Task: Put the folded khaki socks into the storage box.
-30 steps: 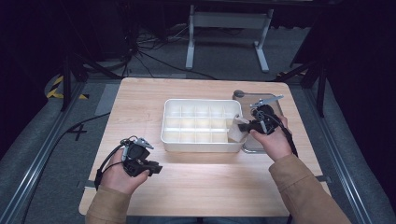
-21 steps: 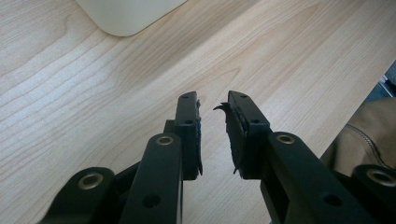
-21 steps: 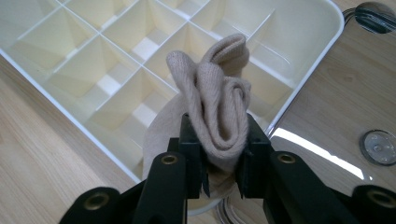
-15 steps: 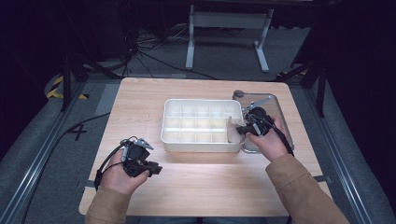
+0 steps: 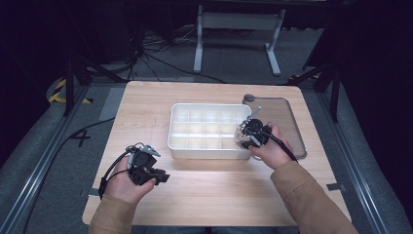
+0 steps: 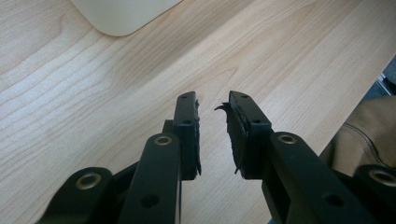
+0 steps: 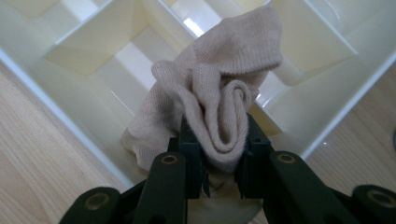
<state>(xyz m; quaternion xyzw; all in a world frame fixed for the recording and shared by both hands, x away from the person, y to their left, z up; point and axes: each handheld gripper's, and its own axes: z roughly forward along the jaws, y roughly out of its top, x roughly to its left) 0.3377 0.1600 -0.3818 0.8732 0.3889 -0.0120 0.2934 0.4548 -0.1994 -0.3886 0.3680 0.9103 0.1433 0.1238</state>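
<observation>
The right gripper [image 7: 218, 161] is clamping a rolled beige sock [image 7: 219, 100], jaws pressing in on both sides of the roll, and holding it over the near right corner of the white divided tray [image 5: 207, 146]. The sock is hanging just above a corner compartment. The left gripper [image 6: 212, 123] is hovering over bare bench [image 6: 84, 107] near the tray's front left corner, jaws apart with nothing between them.

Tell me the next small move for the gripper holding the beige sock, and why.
Probably ease the right gripper a little lower, then open it. Its jaws pinch the rolled beige sock over a corner compartment of the white divided tray, and the sock hangs partly over the tray's rim, not yet settled inside.
</observation>
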